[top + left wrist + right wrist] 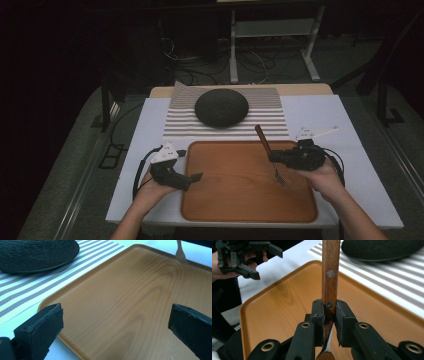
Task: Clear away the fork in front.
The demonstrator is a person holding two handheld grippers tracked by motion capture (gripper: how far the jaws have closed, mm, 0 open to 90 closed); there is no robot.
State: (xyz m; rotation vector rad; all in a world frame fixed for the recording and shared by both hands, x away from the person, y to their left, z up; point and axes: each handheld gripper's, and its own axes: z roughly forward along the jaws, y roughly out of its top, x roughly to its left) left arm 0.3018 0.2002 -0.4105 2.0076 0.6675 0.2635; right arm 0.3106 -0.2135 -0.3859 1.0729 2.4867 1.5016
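- The fork [270,155], with a wooden handle, is pinched at its lower handle between the right gripper's [329,315] closed jaws, tines down over the wooden tray [235,200].
- The left gripper [115,322] has its jaws spread wide, holding nothing, above the tray's near-left edge.
- A dark plate [221,107] on a striped mat [270,125] lies beyond both grippers.

Left claw [187,176] jaws spread wide, hand-held low; right claw [329,315] clamped tight, hand behind it.
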